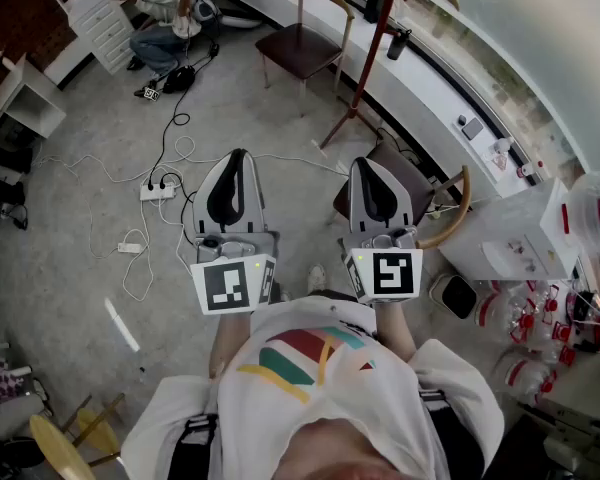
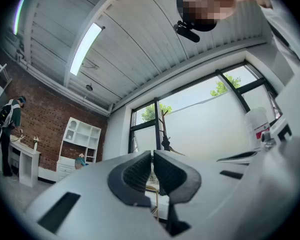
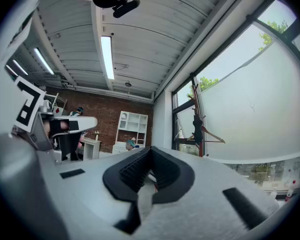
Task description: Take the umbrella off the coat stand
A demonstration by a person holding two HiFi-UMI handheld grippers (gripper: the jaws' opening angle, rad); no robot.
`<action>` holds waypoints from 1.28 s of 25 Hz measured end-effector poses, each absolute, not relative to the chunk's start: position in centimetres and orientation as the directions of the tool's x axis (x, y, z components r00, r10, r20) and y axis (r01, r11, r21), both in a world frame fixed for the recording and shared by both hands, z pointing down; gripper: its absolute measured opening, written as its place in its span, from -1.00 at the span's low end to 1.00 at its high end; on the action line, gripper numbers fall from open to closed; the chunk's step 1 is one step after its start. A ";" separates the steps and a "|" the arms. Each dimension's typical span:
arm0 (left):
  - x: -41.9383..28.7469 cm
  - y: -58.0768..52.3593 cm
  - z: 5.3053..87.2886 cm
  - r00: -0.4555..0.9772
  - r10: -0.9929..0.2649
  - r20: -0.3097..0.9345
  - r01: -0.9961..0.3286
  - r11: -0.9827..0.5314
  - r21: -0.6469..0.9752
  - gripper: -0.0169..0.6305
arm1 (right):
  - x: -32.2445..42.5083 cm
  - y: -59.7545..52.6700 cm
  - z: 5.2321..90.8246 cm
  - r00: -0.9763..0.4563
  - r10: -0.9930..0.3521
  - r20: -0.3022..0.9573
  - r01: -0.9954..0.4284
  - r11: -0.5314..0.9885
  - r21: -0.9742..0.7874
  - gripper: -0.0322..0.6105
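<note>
Umbrella, seemingly the dark folded shape, hangs high on the red coat stand by the window, untouched. Left gripper and right gripper, both clenched on nothing, are well apart from it. Approach, grasp and lift-off all appear still to come.

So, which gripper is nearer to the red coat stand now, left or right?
Right. In the head view the right gripper points nearly straight at the coat stand, well apart from it; the left gripper is farther off, to its left.
</note>
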State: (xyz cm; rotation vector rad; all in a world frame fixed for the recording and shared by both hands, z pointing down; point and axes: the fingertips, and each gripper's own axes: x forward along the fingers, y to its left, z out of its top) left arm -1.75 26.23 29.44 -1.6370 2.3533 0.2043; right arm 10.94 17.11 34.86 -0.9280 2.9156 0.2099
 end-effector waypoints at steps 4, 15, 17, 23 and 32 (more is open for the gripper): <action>-1.1 26.0 29.6 -0.320 -0.901 -0.293 -0.938 0.345 -0.037 -0.91 | 11.5 16.9 35.1 -0.811 -0.575 -0.107 -0.584 0.804 0.109 -0.90; -1.6 24.6 30.1 -0.322 -0.907 -0.270 -0.939 0.343 -0.034 -0.91 | 11.5 15.3 35.5 -0.806 -0.584 -0.098 -0.592 0.801 0.095 -0.90; -1.9 24.2 30.3 -0.326 -0.907 -0.265 -0.938 0.345 -0.030 -0.91 | 11.4 14.9 35.3 -0.808 -0.578 -0.111 -0.587 0.806 0.079 -0.90; -2.7 22.1 31.2 -0.349 -0.904 -0.247 -0.932 0.362 -0.008 -0.91 | 11.1 13.0 36.0 -0.825 -0.556 -0.102 -0.563 0.823 0.072 -0.90; -1.8 19.0 32.3 -0.373 -0.893 -0.253 -0.924 0.382 0.013 -0.91 | 12.0 10.0 37.1 -0.857 -0.506 -0.098 -0.514 0.855 0.072 -0.90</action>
